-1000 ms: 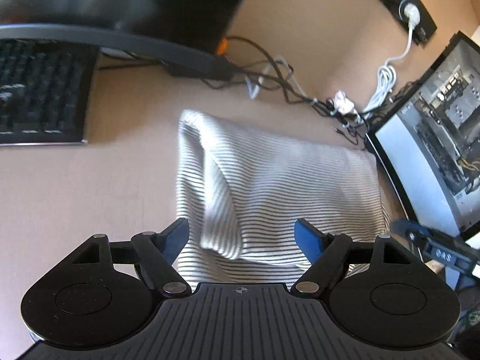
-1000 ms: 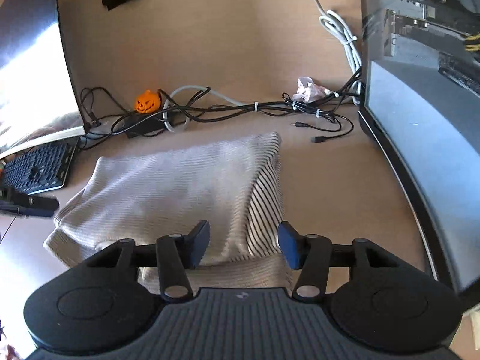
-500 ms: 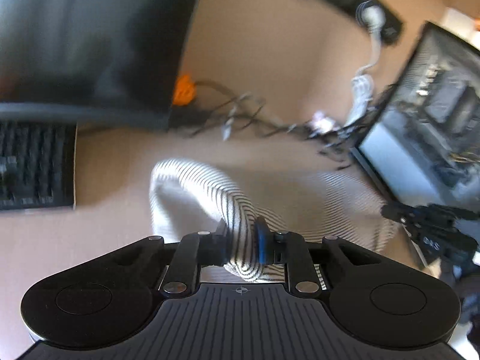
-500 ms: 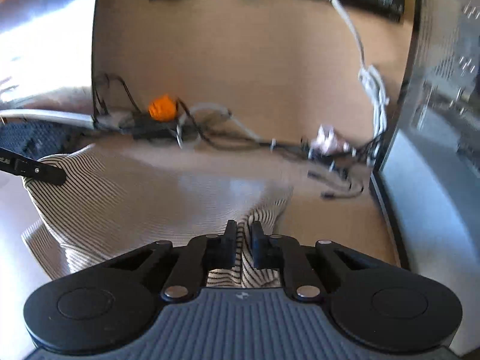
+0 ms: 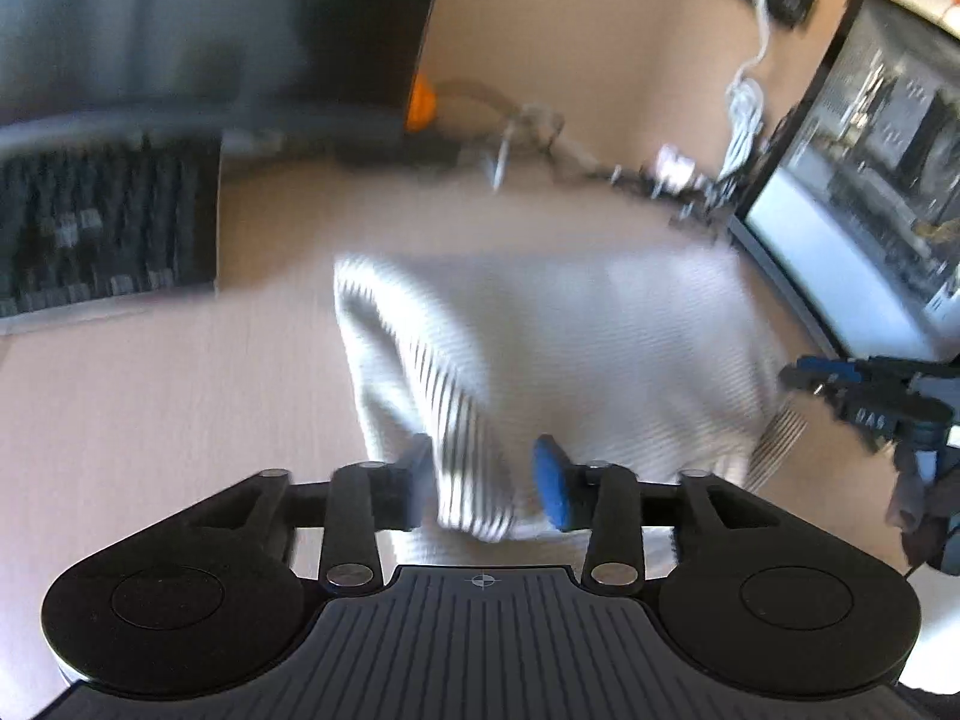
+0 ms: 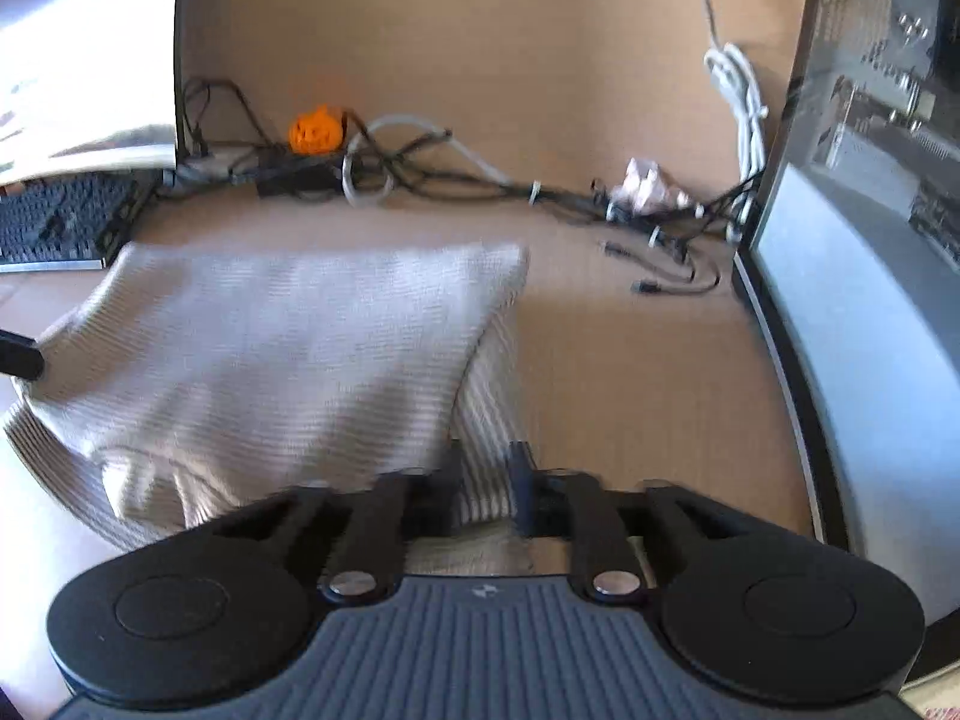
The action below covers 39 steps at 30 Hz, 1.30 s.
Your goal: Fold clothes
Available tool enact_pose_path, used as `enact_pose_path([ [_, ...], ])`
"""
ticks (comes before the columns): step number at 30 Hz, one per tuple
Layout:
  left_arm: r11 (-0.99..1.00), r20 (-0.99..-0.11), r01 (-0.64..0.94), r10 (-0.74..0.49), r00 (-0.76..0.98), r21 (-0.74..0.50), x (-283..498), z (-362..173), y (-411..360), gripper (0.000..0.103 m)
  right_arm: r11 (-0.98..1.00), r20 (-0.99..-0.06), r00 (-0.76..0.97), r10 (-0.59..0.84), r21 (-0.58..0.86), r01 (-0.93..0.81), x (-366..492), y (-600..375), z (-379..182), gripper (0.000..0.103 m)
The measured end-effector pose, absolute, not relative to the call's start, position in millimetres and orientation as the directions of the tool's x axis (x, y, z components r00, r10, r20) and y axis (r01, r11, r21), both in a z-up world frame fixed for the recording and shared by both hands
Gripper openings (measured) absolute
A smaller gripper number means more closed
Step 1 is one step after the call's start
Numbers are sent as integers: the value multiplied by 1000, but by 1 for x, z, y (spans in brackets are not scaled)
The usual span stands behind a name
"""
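A tan worktop point(image 6: 630, 372) carried the clutter. An orange pumpkin point(image 6: 315, 131) sat at the back, against the wall, and served as the landmark. Black cables point(image 6: 420, 174) tangled just beside it and trailed off to its right. A loop of grey cable point(image 6: 384, 162) lay next to the pumpkin on that side. Further right of the pumpkin, a crumpled white scrap point(image 6: 645, 183) rested among the cables. A white cord point(image 6: 741, 96) hung down the wall well right of the pumpkin. A keyboard point(image 6: 63, 222) lay to the pumpkin's left, under a monitor point(image 6: 84, 54). A second screen point(image 6: 870, 252) stood far right of it.
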<state>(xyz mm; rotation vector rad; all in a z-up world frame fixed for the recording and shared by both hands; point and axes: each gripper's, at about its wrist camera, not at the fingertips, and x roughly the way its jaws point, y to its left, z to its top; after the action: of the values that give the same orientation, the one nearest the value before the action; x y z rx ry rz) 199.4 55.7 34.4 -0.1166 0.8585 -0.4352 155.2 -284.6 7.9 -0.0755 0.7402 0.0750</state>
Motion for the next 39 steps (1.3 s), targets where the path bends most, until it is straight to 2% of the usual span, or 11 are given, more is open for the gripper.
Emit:
enact_pose_path([
  [1, 901, -689, 330, -429, 584, -282, 200, 41, 56, 59, 995, -664, 746, 49, -34, -95, 156, -285, 13, 55],
  [2, 895, -671, 337, -442, 595, -291, 200, 48, 55, 60, 995, -653, 755, 64, -19, -100, 156, -285, 17, 63],
  [4, 876, -646, 351, -482, 592, -332, 204, 54, 50, 72, 994, -633, 768, 96, 14, -113, 161, -283, 24, 70],
  [7, 856, -676, 333, -516, 527, -394, 215, 34, 35, 80, 985, -614, 770, 174, 99, -143, 177, -280, 28, 89],
  [10, 839, -710, 303, -544, 447, -452, 227, 8, 21, 84, 971, -602, 763, 234, 174, -161, 198, -275, 19, 98],
  [14, 807, -707, 280, -591, 389, -521, 236, -17, 10, 97, 973, -672, 706, 222, 195, -120, 220, -278, -12, 100],
  [19, 776, -679, 271, -630, 378, -569, 250, -21, 15, 98, 980, -722, 670, 173, 192, -46, 200, -292, -33, 103],
  [23, 754, -655, 262, -654, 379, -602, 268, -23, 18, 99, 993, -755, 647, 109, 117, -31, 174, -286, -32, 103],
  [30, 806, -688, 247, -589, 424, -539, 276, 3, 8, 99, 1000, -654, 756, 12, 12, -6, 168, -297, 14, 103],
  [34, 756, -644, 289, -653, 398, -588, 264, 14, 2, 99, 997, -605, 793, -68, -71, 31, 189, -310, 30, 103],
  [39, 767, -688, 215, -639, 345, -605, 274, -7, -10, 99, 978, -653, 743, -145, -206, 9, 245, -307, 0, 103],
])
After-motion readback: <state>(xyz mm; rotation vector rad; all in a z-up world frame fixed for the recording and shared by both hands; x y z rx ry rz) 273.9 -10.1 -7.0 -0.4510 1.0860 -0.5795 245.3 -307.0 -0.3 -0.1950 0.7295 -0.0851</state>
